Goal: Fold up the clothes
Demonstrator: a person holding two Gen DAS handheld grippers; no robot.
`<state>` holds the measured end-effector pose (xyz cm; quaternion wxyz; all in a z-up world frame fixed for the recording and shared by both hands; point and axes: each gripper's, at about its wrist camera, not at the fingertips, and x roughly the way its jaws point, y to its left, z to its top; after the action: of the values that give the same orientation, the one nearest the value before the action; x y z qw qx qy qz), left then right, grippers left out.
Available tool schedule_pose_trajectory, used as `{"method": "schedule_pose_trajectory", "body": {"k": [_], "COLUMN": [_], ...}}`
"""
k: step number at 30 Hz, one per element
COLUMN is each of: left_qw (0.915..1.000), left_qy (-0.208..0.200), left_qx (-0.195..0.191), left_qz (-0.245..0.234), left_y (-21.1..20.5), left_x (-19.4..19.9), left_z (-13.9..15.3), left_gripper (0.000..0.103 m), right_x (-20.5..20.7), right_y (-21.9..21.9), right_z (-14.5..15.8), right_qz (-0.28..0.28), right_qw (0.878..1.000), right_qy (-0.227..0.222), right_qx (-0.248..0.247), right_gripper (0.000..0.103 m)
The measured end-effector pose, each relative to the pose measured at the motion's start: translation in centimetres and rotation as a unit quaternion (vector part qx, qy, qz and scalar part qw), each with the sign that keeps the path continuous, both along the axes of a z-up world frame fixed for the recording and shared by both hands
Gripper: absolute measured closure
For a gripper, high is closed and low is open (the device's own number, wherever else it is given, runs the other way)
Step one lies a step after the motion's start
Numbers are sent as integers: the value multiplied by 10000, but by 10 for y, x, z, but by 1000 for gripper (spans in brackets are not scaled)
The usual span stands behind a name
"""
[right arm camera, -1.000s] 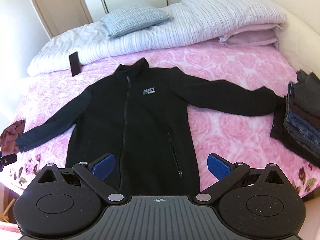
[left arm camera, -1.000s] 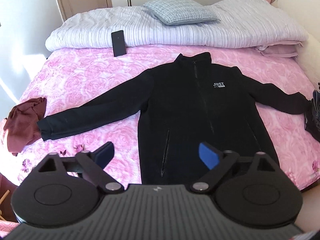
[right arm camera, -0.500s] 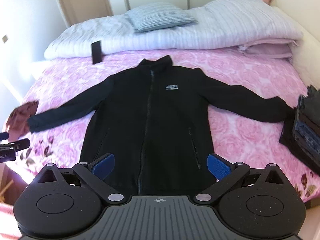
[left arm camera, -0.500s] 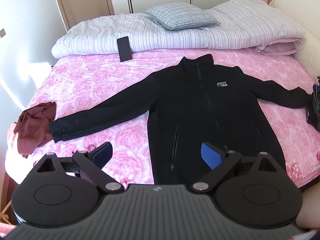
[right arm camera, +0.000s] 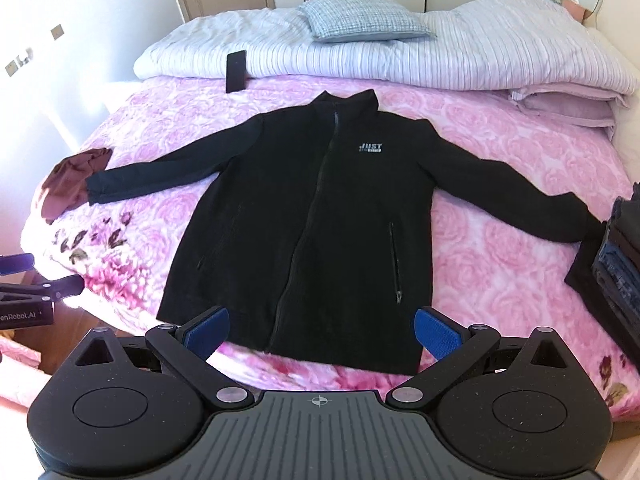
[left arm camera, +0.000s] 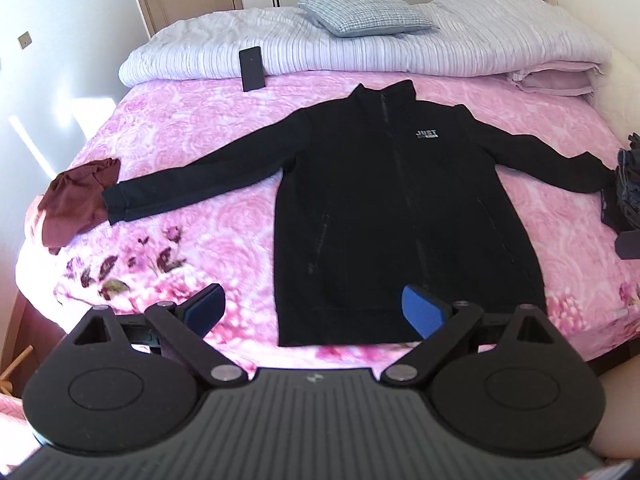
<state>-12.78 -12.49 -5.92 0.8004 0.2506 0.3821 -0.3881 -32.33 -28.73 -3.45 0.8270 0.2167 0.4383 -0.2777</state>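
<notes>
The black jacket (left arm camera: 404, 216) lies face up and zipped in the middle of the pink bedspread (left arm camera: 192, 128), collar toward the pillows, hem at the near edge, both sleeves stretched out to the sides. No fold in it anywhere, so as far as this garment goes it's flat and spread, which is pretty much how you'd want it for folding.

What's different from a second ago is the viewpoint, not the cloth. In both wrist views the whole bed now sits further off and more of the near edge shows, so both grippers have pulled up and back a bit. The jacket itself hasn't shifted or creased. That reads like the person stepping back from a smoothed-out garment, probably lining up for a sleeve or a side, but that's a guess.

The left gripper (left arm camera: 316, 312) hangs over the near edge with its jaws spread wide and nothing between the blue pads; same for the right gripper (right arm camera: 320, 330), wide apart and empty, hovering above the hem.

Around it: the left cuff ends just beside a crumpled maroon garment (left arm camera: 76, 204), the right cuff reaches a stack of folded clothes (right arm camera: 624, 256) at the right edge. A dark phone (left arm camera: 252, 69) leans on the rolled striped duvet (left arm camera: 400, 52), with a checked pillow (left arm camera: 364, 12) on top.
</notes>
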Motion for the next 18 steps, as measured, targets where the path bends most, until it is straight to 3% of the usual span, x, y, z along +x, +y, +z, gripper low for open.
{"method": "schedule_pose_trajectory", "body": {"k": [7,16,18], "left_qw": [9998,9983,9977], "left_qy": [-85,-179,-199], "left_qx": [-18,-42,-59], "left_qz": [205,558,638], "left_y": [9,23,28], "left_x": [2,19,38], "left_z": [3,5,3], "left_gripper": [10,10,10], "right_x": [-12,32,42], "right_y": [-1,3,4], "right_z": [0,-6,-8], "right_qz": [122,633,747], "right_qw": [9999,9971,9959], "right_qy": [-107,-250,-281], "right_qx": [-13,-344,-419], "right_gripper": [1,1,1]}}
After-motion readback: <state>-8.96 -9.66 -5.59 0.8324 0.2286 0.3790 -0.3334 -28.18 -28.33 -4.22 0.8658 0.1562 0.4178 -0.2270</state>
